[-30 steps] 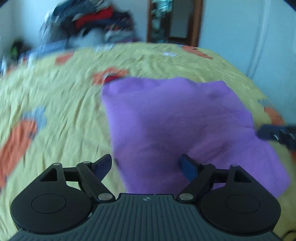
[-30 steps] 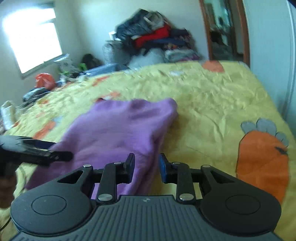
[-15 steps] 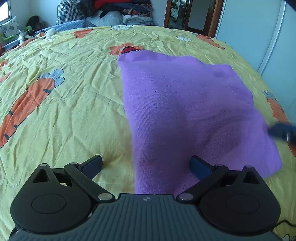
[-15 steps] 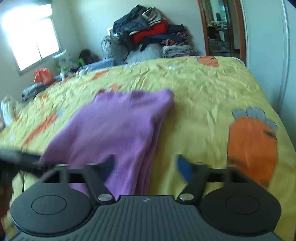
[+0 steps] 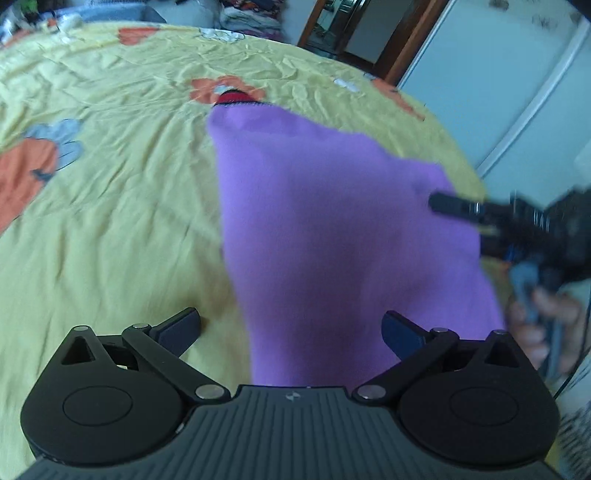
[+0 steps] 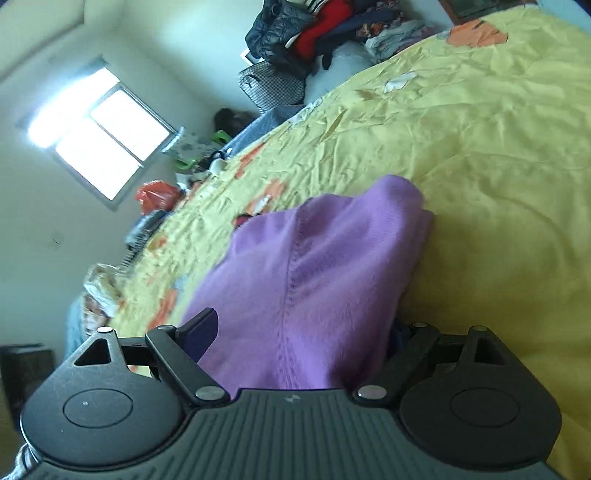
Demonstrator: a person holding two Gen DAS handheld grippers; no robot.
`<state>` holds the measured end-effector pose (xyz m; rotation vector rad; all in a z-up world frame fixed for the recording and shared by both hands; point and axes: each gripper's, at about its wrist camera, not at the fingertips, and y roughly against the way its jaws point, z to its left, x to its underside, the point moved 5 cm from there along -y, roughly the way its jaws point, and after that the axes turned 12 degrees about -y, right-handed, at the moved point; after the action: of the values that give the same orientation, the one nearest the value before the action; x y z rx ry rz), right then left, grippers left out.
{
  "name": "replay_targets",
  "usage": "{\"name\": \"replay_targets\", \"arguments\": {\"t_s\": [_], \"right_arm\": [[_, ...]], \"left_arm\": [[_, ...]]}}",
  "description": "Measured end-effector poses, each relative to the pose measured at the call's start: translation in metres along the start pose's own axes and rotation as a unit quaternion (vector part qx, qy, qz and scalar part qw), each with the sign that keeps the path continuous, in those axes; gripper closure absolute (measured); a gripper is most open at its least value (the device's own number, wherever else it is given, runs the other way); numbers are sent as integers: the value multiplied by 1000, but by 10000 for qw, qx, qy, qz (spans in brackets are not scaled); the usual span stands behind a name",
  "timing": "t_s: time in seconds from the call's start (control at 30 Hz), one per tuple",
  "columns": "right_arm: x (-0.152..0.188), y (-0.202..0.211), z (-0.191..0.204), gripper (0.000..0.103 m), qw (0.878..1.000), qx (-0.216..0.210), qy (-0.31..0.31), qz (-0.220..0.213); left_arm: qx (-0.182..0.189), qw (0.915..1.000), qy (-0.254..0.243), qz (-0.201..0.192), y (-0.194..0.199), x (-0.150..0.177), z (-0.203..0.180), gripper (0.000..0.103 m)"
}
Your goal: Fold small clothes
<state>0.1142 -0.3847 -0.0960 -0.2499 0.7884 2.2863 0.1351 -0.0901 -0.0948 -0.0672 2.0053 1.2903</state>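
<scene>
Purple cloth (image 5: 332, 229) lies on the yellow bedspread (image 5: 110, 192), a folded piece running from near my left tongs away toward the far side of the bed. Left tongs (image 5: 291, 326): jaws spread wide, one blue pad over bare bedspread at the cloth's left edge, the other over the purple, nothing pinched between them. From the left wrist view I see my right tongs (image 5: 454, 205) coming in from the right at the cloth's right edge, blurred, with my hand (image 5: 539, 317) wrapped on the grip below them. Right wrist view is rolled hard to one side. Right tongs (image 6: 301, 328): jaws also wide, and the near end of the cloth (image 6: 314, 280) sits in the gap between them, bunched up, a stitched seam running down its middle; the fabric covers most of one finger, so I cannot tell whether that pad touches it. The far end of the cloth is rounded over in a fold. Carrot prints (image 5: 29, 173) in orange are scattered on the bedspread, with a red patch (image 5: 234, 98) just past the far corner of the cloth. Clothes pile (image 6: 317, 33) sits beyond the bed, window (image 6: 99, 144) bright on the wall, wooden door frame (image 5: 410, 40) in the background.
</scene>
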Motion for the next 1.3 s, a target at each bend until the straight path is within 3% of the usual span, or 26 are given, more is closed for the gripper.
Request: {"name": "replay_targets", "arguments": {"t_s": [0.1,0.13,0.17,0.2,0.27,0.3,0.4,0.63,0.7,0.83,0.93,1.0,1.03,1.07,1.13,1.2,1.3], "right_arm": [[13,-1,10,14,9992,50,359,151],[20,-1,14,14,9983,90,545,192],[26,1,18,18,9965,246,783,144],[33,2,21,34,9942,455,973,65],[37,2,27,67,9855,1165,1223,-188],[39,2,33,74,9839,1239,1260,-266],[45,2,63,83,9721,1536,1707,-482],[10,7,139,85,9774,937,1764,-698],[1,2,163,86,9755,800,1901,-761],[-3,-7,201,87,9744,508,2045,-789],[-3,-14,194,87,9762,791,1873,-755],[0,-10,174,87,9686,1223,1990,-851],[1,-8,158,87,9693,1328,1910,-793],[1,-6,140,86,9717,1399,1759,-721],[1,-4,103,85,9742,1569,1529,-537],[2,0,72,79,9817,1413,1232,-350],[2,11,47,70,9915,965,817,-294]], "left_arm": [[237,9996,135,4,-10,-13,4,7],[239,9997,58,57,-10,-14,0,17],[168,9998,-74,102,-10,-14,-6,42],[78,9996,-237,162,-10,-12,-11,52],[46,9989,-455,145,-8,-10,-18,61],[-10,9984,-544,134,-5,-10,-19,66],[-243,9955,-919,52,10,-16,-25,77],[-805,9864,-1418,-214,71,-53,-14,83],[-1035,9825,-1491,-409,99,-67,-6,94],[-1245,9796,-1412,-699,153,-85,9,94],[-987,9888,-972,-561,163,-79,25,91],[-915,9906,-933,-400,150,-65,34,68],[-624,9950,-722,-311,139,-56,40,47],[-336,9982,-439,-240,128,-45,47,37],[-35,9998,-211,-61,98,-30,50,37],[195,9998,-21,90,68,-20,49,28],[367,9987,99,348,32,-11,47,22]]}}
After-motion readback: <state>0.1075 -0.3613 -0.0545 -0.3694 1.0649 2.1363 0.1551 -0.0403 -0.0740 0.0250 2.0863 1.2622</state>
